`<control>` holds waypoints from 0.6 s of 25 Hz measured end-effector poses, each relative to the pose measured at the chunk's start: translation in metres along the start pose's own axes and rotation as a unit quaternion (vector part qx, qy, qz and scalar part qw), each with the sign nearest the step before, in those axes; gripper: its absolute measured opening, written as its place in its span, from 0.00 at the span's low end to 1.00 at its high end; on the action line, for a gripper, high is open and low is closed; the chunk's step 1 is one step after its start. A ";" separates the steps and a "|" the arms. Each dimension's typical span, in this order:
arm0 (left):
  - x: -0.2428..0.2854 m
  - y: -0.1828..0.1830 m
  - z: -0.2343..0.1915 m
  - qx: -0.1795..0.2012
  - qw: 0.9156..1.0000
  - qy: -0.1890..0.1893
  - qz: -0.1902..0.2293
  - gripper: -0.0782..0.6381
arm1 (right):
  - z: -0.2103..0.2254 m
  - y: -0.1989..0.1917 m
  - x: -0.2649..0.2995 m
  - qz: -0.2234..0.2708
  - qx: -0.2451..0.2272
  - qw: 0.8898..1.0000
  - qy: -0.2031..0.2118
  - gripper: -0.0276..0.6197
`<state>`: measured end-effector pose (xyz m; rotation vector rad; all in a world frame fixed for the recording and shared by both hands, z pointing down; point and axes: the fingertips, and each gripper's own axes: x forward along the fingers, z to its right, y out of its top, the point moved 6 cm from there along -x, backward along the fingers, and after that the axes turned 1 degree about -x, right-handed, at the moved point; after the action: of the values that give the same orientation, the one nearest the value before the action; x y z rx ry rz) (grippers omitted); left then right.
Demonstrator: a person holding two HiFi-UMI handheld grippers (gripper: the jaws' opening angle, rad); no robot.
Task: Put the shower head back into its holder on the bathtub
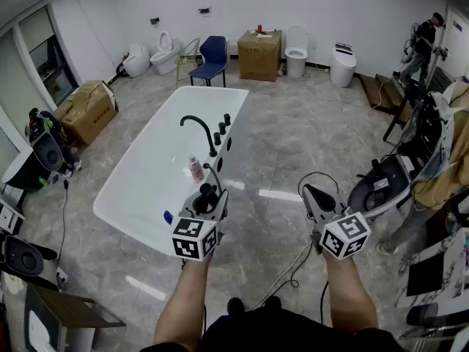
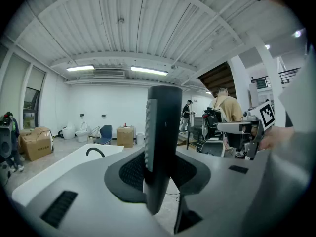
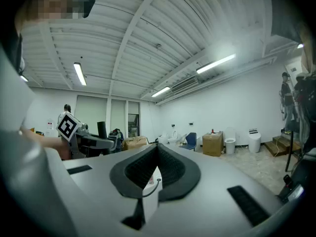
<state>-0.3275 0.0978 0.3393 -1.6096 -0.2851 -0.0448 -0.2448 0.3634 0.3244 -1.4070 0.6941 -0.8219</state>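
Left tongs (image 1: 209,200): jaws partly open and clamped on the black shower head (image 2: 164,132), which stands upright between the pads. A thin hose (image 1: 217,173) runs from it ahead of the tongs towards the tub edge.

Right tongs (image 3: 157,157): jaws closed together, nothing between them. Held level over the floor, well apart from the left tongs.

The white bathtub (image 1: 124,196) lies ahead of and to the left of the left tongs. A pink bottle (image 1: 196,169) stands just ahead of the left tongs, by the black faucet (image 1: 198,125); whether it is in the basin or on the rim cannot be told.
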 end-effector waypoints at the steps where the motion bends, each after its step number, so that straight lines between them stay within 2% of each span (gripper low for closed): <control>1: 0.000 -0.001 0.000 -0.001 1.000 0.000 -0.001 0.28 | 0.000 0.000 0.000 0.002 0.004 1.000 0.000 0.07; 12: 0.005 -0.004 -0.001 -0.012 1.000 0.013 -0.008 0.28 | 0.007 -0.002 0.000 0.009 0.016 1.000 0.002 0.07; 15: 0.007 -0.003 0.004 -0.012 1.000 0.015 -0.008 0.28 | 0.013 -0.004 -0.004 0.013 0.039 0.999 0.011 0.07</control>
<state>-0.3216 0.1026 0.3438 -1.6292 -0.2742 -0.0855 -0.2366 0.3740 0.3284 -1.3186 0.6876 -0.8366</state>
